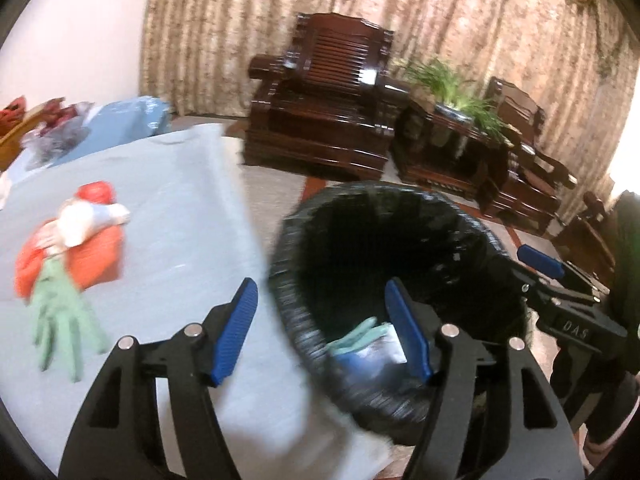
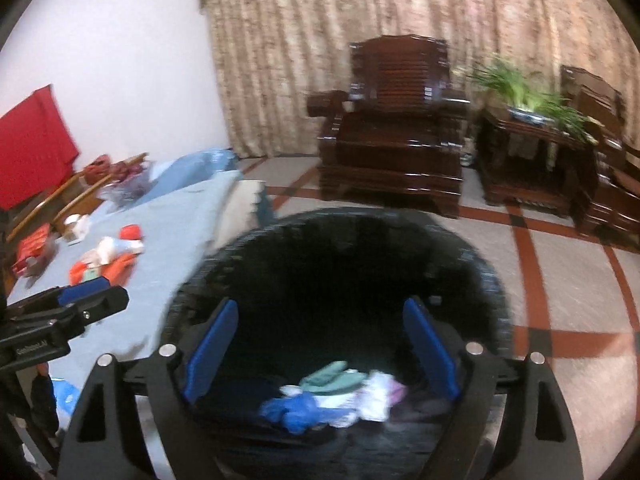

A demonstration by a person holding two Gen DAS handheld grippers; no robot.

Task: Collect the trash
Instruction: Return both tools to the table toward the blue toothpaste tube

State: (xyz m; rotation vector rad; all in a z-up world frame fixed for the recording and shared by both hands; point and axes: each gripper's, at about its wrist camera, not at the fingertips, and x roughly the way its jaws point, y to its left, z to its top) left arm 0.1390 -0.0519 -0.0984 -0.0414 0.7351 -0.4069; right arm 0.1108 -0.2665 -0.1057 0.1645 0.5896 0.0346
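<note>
1. My left gripper [image 1: 320, 332] stood wide open with nothing between its blue ribbed pads [image 1: 236, 332]; it straddled the near rim of the round black bin lined with a dark plastic bag [image 1: 288, 304], one finger over the pale blue tablecloth [image 1: 180, 208] and the other over the bin's mouth.
2. My right gripper [image 2: 322, 354] was also spread wide and empty, hanging directly above the same bin [image 2: 492, 292], with both its blue pads [image 2: 210, 350] framing the opening.
3. Below and between the right gripper's fingers, trash lay at the bottom of the bin: a pale green rubber glove [image 2: 332, 376], a crumpled blue plastic scrap [image 2: 292, 410] and some white crumpled paper [image 2: 376, 396], all touching in one heap.
4. Ahead and to the left of the left gripper, a second pale green rubber glove [image 1: 64, 320] lay flat on the tablecloth, its cuff touching an orange-red plastic bag [image 1: 92, 256].
5. A white crumpled wrapper [image 1: 88, 220] rested on top of that orange-red bag, and a small red lump [image 1: 96, 192] sat just beyond it.
6. Far beyond both grippers stood a dark carved wooden armchair [image 1: 324, 112] against a beige patterned curtain [image 1: 460, 12], with a green potted plant on a dark side table [image 1: 452, 84] to its right.
7. The frames were motion-blurred, so finer detail of the trash could not be made out.
</note>
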